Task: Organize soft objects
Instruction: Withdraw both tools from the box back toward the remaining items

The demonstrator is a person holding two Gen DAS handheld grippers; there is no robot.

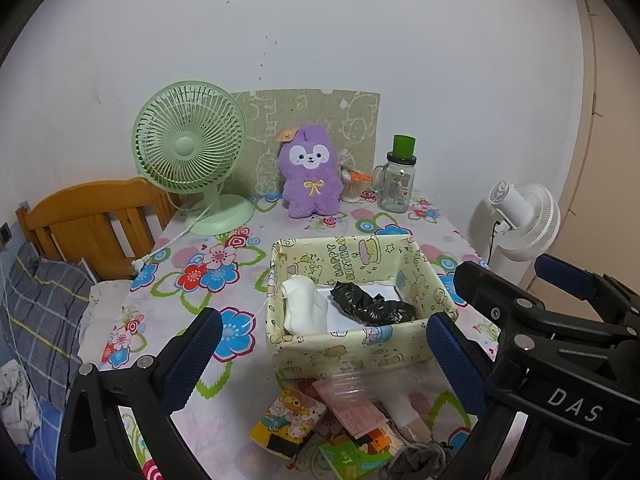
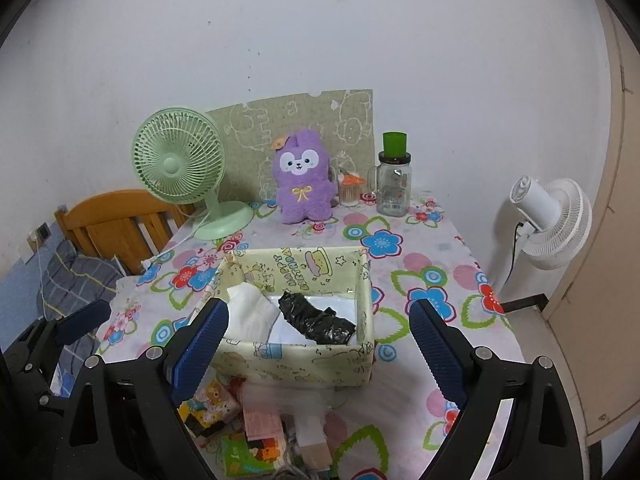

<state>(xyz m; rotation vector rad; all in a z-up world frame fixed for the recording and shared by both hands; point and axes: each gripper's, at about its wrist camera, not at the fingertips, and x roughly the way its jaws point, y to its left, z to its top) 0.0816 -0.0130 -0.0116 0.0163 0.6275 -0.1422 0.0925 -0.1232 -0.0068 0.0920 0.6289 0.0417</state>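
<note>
Left tool [image 1: 324, 348], right tool [image 2: 320, 340] agape, empty, above box [image 2: 304, 364]

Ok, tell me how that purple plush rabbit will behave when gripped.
The purple plush rabbit looks fluffy, so it will probably squash between the fingers. It seems light for its size. Sitting upright near the card backdrop, it may topple if nudged.

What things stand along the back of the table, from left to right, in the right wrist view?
Green desk fan → purple plush toy → small container with an orange top → glass mug jar with a green cap. All of them stand on the flowered tablecloth, against the wall.
</note>
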